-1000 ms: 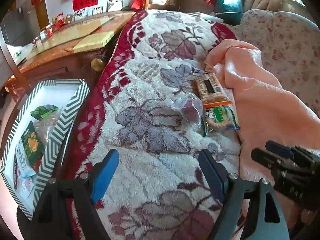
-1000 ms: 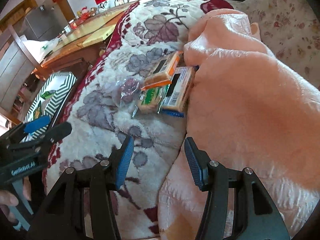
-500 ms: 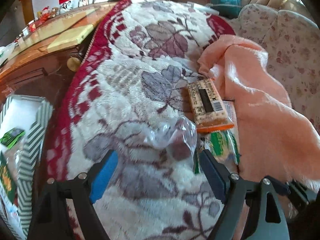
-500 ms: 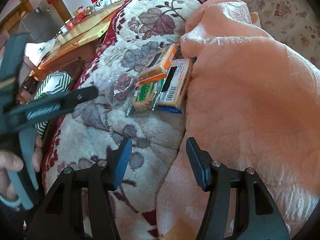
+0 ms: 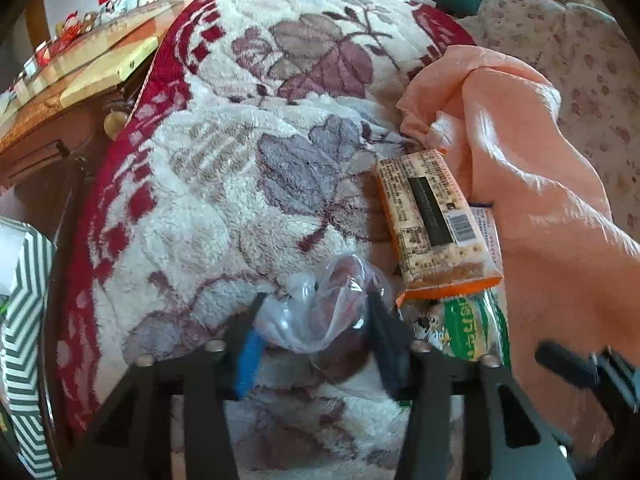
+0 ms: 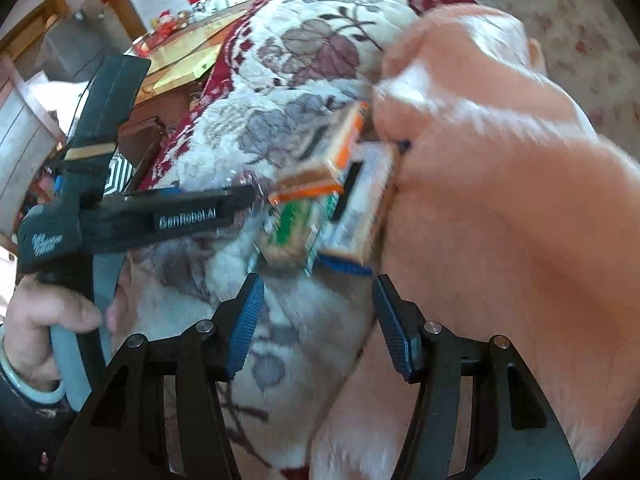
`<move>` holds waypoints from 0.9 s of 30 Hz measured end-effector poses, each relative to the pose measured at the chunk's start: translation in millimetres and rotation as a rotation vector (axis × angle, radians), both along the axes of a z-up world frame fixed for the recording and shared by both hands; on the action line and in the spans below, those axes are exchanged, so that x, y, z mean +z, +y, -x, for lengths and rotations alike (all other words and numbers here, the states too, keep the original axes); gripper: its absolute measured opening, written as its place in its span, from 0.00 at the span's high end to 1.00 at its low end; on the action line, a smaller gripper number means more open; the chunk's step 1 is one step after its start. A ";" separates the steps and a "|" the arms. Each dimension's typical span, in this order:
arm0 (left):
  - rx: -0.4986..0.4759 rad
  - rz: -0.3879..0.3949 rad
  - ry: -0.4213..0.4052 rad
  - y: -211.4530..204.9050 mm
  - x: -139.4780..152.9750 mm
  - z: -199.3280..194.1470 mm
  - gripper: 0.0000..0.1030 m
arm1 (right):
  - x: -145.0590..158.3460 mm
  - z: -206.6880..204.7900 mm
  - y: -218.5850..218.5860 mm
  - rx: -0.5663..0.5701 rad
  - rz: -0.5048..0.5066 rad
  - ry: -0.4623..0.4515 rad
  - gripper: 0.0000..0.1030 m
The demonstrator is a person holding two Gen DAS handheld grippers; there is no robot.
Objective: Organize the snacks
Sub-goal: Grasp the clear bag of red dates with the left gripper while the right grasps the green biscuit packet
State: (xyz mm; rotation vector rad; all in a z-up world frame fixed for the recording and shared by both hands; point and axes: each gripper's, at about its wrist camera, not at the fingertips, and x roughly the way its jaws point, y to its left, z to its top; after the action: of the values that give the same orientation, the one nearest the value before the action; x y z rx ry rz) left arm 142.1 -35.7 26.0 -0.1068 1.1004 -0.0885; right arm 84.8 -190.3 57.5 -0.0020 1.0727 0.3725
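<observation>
Nearest the left wrist camera, the left hand-held gripper (image 5: 312, 320) had its two fingers on either side of a clear plastic bag (image 5: 320, 312) with something dark red inside, lying on the floral fleece blanket (image 5: 224, 184). The fingertips touched the bag's crumpled sides, but whether they were truly clenched on it I cannot tell. Just right of the bag lay a green-and-white snack packet (image 5: 468, 328), and beyond that an orange cracker pack (image 5: 432, 224) rested partly over a white packet (image 5: 486, 224), all pressed against the edge of a peach blanket (image 5: 540, 208). A chevron-patterned box (image 5: 24, 320) showed at the left edge, beside the bed. Farther off stood a wooden bench (image 5: 80, 68) with a yellow board on it.

In the blurred right wrist view, the right hand-held gripper (image 6: 318, 316) was released, fingers spread with nothing between them, hovering over the seam between the floral and peach blankets, short of the snack pile. The person's left hand (image 6: 44, 320) gripped the other tool's handle at the left.
</observation>
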 end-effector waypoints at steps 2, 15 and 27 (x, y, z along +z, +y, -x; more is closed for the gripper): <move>0.002 -0.017 -0.011 4.8 4.0 5.3 0.61 | -0.8 -8.8 9.2 0.016 0.012 -0.003 0.45; 0.091 -0.038 -0.041 49.1 11.5 46.3 0.63 | -31.7 -39.1 54.9 0.054 0.149 -0.015 0.39; 0.110 -0.044 -0.066 47.8 18.3 69.9 0.63 | -20.5 -13.5 33.5 0.116 0.075 0.033 0.55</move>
State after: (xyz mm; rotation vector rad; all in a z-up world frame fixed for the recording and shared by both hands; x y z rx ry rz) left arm 72.2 12.2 44.3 -0.1238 1.0277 0.0310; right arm 98.3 -156.8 37.0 -0.1255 1.1212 0.4377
